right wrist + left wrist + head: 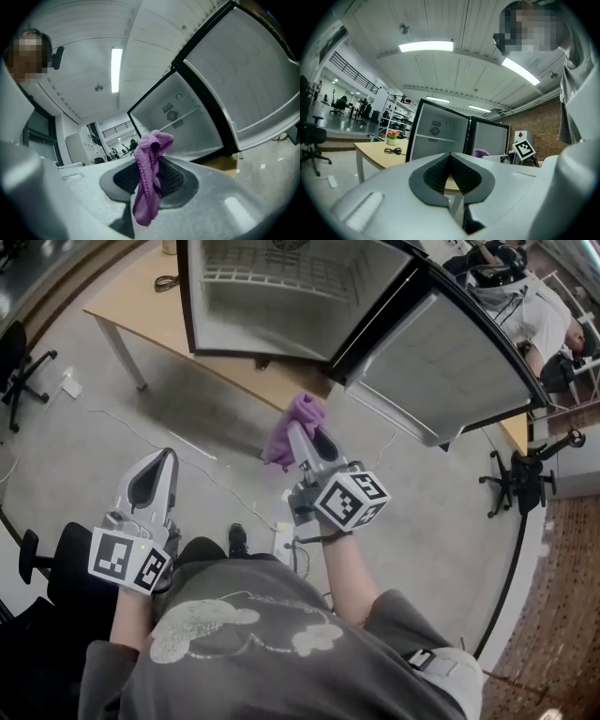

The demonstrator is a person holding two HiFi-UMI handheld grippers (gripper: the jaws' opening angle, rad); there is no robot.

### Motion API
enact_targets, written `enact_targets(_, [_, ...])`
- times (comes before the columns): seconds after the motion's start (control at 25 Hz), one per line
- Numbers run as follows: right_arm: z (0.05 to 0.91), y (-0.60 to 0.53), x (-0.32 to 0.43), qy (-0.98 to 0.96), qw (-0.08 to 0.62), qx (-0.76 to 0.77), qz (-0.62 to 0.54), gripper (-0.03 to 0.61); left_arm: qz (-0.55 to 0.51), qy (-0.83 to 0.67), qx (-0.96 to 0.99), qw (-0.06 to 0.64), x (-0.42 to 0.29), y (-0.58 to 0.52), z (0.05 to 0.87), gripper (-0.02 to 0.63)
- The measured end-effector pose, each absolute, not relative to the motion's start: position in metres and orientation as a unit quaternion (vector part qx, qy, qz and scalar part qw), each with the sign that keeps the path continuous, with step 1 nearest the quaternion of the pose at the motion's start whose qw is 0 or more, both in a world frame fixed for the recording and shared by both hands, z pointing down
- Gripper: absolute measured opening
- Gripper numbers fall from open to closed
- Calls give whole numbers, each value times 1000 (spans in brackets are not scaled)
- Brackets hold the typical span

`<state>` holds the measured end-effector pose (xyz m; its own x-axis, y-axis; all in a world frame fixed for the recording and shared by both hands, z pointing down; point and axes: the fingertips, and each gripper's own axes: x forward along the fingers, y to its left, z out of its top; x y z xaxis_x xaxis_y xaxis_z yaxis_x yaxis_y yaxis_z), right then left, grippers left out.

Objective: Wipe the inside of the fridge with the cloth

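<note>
A small fridge [272, 296] stands on a wooden table [150, 306] with its door [441, 371] swung wide to the right; its white inside and wire shelf are bare. My right gripper [305, 442] is shut on a purple cloth [295, 427], held in the air short of the table's front edge. In the right gripper view the cloth [150, 178] hangs pinched between the jaws, with the fridge [187, 126] ahead. My left gripper [155, 474] is lower left, shut with nothing in it, its closed jaws [450, 168] pointing toward the fridge [440, 136].
A black cable [166, 282] lies on the table left of the fridge. Office chairs stand at the left [23, 371] and right [516, 479]. A white cable runs over the grey floor [141, 432]. Another person [534, 306] sits behind the door.
</note>
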<state>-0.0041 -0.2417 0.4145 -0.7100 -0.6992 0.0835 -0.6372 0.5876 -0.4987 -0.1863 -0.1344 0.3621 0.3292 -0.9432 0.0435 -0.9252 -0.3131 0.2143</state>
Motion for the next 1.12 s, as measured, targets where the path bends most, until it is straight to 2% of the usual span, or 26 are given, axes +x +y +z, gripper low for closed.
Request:
enact_targets(0.32, [406,-281,-39,898,41,-361,-247,83,-45,-576,811,88,-212,-191,349,18])
enact_targets(0.72, [356,-372,-94,905,74,-365,-205,83,-70,-537,837,81,-257,-308,330,18])
enact_targets(1.12, [286,-465,-175,923,101,-357,-106,83,-85,-513,851,76,-307,-389,314,18])
